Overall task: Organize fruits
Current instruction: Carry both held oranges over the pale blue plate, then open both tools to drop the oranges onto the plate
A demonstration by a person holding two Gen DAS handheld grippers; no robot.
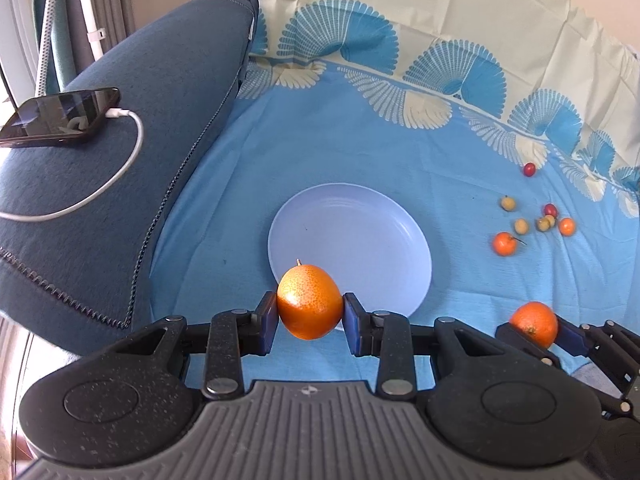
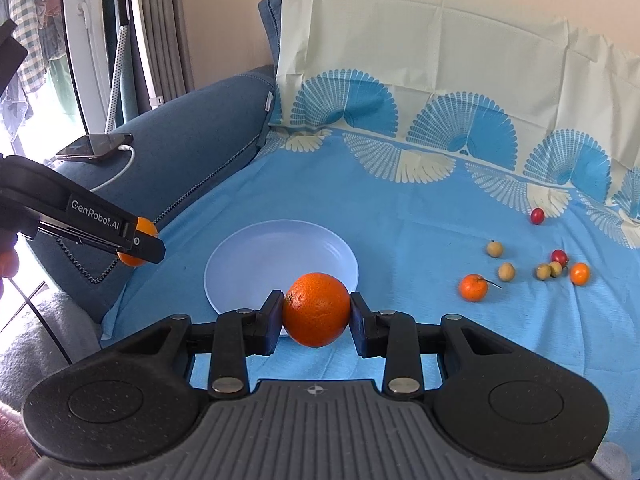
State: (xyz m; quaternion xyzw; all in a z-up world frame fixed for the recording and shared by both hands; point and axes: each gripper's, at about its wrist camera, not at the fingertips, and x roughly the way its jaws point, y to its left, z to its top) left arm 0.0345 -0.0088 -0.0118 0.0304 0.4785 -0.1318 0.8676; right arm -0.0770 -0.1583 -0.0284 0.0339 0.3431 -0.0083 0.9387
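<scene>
Two oranges up — left gripper [image 1: 310,310] clamps one orange [image 1: 309,301], right gripper [image 2: 316,314] the other [image 2: 317,309] — firm, round, slippery; squeeze mid-belly, over the plate's [image 1: 372,220] near rim.

A plate [image 2: 256,248] lies on the bedsheet [image 2: 400,216], near its left edge and toward the front. Left of the sheet stands a sofa arm [image 1: 120,184], and on it lie a phone [image 1: 60,116] and its cable [image 1: 116,176]. Well to the right of the plate, a cluster of small fruits [image 2: 532,270] lies on the sheet, with one small fruit [image 2: 537,216] apart behind them, nearer the sheet's back edge. Behind the sheet, a pillow [image 2: 420,52] leans upright against the wall.
</scene>
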